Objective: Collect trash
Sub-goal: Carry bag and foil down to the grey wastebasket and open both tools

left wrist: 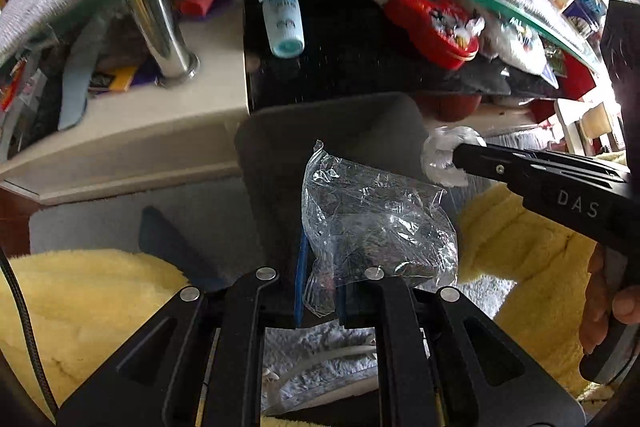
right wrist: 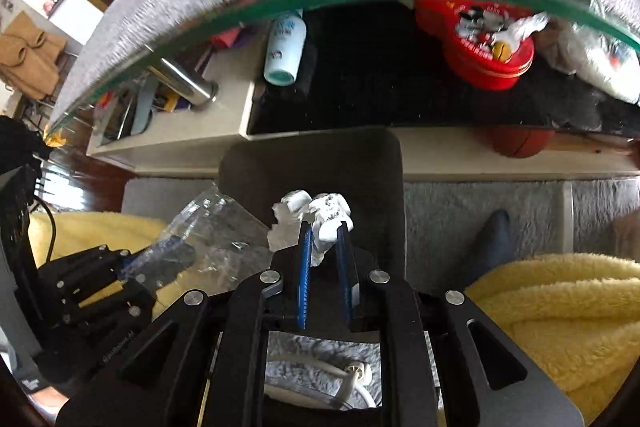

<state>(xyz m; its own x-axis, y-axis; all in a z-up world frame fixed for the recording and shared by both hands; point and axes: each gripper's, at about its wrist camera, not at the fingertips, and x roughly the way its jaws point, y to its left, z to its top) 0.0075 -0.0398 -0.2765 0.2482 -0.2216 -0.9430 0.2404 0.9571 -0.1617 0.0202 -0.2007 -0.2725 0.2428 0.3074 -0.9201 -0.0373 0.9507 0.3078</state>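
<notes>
Left tongs (left wrist: pixel 320 291) pinching plastic bag (left wrist: pixel 376 215), right tongs (right wrist: pixel 325 239) pinching tissue wad (right wrist: pixel 326 217), above bin rim (right wrist: pixel 304 141).

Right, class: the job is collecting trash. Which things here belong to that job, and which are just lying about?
Part of the job:
- clear plastic bag, held in the left gripper
- crumpled white tissue, held in the right gripper
- dark bin below both

Just lying about:
- white bottle
- red tin
- basketball
- white cable
</notes>
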